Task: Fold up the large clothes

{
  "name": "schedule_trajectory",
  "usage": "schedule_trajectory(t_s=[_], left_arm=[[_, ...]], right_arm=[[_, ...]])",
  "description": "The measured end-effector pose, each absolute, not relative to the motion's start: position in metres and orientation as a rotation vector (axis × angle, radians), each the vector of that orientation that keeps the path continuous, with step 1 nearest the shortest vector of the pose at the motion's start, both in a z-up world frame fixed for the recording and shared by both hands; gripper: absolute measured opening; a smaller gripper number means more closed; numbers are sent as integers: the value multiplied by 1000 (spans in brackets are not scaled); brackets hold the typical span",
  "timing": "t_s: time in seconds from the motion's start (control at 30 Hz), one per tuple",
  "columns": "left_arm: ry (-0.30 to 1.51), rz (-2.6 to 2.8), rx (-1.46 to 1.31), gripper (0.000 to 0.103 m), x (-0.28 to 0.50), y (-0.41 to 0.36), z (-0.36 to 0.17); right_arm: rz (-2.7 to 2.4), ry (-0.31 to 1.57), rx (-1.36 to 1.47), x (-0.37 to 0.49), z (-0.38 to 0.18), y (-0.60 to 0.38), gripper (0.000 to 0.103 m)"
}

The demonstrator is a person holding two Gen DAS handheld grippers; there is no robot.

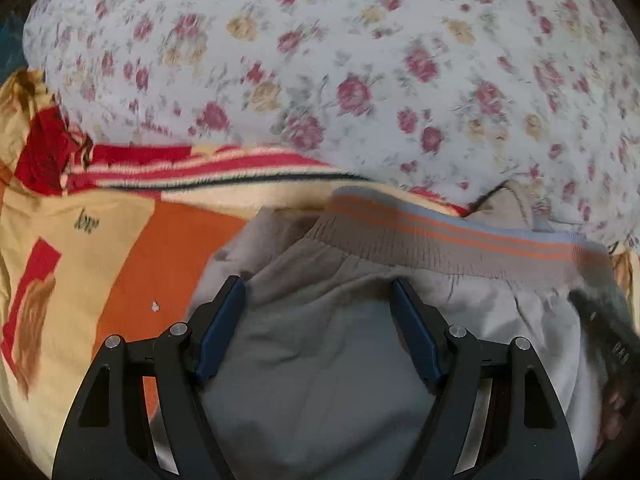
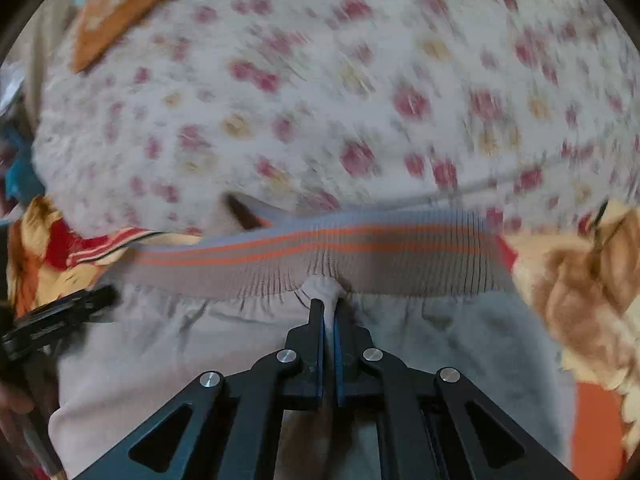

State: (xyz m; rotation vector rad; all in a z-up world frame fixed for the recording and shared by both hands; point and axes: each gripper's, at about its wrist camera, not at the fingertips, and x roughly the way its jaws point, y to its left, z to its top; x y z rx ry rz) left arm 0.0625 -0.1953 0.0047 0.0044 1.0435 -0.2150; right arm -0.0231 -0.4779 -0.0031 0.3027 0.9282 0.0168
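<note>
The right hand-held gripper (image 2: 328,308) is closed on a pinch of the grey trousers (image 2: 240,340), just below the waistband (image 2: 360,252). The left hand-held gripper (image 1: 318,292) stands wide open over the same trousers, holding nothing.

Ahead of you the floral quilt (image 2: 320,100) mounds up just beyond the grey garment's waistband (image 2: 320,248), blocking forward passage. Flat bedcover (image 1: 132,264) lies open to your left; the left hand-held gripper (image 2: 60,320) crowds the right one's left flank.

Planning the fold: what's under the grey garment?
The grey garment lies on an orange-and-yellow patterned blanket, with floral bedding beyond. Anything directly beneath it is hidden.
</note>
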Motion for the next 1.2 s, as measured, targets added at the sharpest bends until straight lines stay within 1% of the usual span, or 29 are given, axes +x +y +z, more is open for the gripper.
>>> schedule_trajectory(t_s=[0.07,0.1,0.13,0.17,0.2,0.3,0.37,0.4,0.43,0.47,0.53,0.6,0.7,0.73,0.83,0.87,0.9,0.93,1.1,1.2], left_arm=[[1038,-229,-5,75,59,-190,7],[1033,-236,-2,75,56,-187,10],[1029,-242,1,75,52,-183,14],[1025,-255,-5,75,46,-178,19],[1019,-270,-18,75,41,-174,23],[990,-332,-56,75,21,-161,37],[972,-344,-22,75,13,-163,40],[964,-343,1,75,12,-164,38],[958,-335,47,75,11,-171,32],[965,-325,75,75,13,-175,26],[998,-312,133,75,18,-178,13],[1012,-316,97,75,19,-170,16],[1018,-413,-40,75,12,-146,40],[1020,-453,-76,75,7,-133,51],[1034,-517,-128,75,-9,-104,66],[1047,-538,-142,75,-17,-90,69],[1055,-546,-150,75,-24,-83,71],[1064,-556,-161,75,-33,-68,68],[1148,-615,-156,75,-65,-47,43],[1150,-614,-124,75,-70,-52,32]], right_arm=[[60,918,297,-31,3,-478,4],[91,916,294,-39,11,-480,7],[109,921,292,-49,19,-485,22],[106,914,295,-61,25,-493,32],[93,899,303,-71,32,-501,47],[55,870,333,-110,44,-526,47],[36,886,324,-123,42,-534,47],[13,907,273,-129,35,-532,47],[-41,936,190,-131,25,-530,42],[-87,952,145,-131,18,-533,39],[-90,944,190,-128,10,-540,38],[-92,946,247,-129,17,-545,38],[-48,899,311,-146,39,-544,38],[-33,892,322,-154,44,-546,43],[27,891,370,-188,51,-548,55],[45,901,383,-196,49,-547,58],[52,911,396,-206,47,-548,64],[52,915,407,-212,45,-548,68],[39,945,492,-243,28,-554,68],[54,945,559,-246,19,-555,69]])
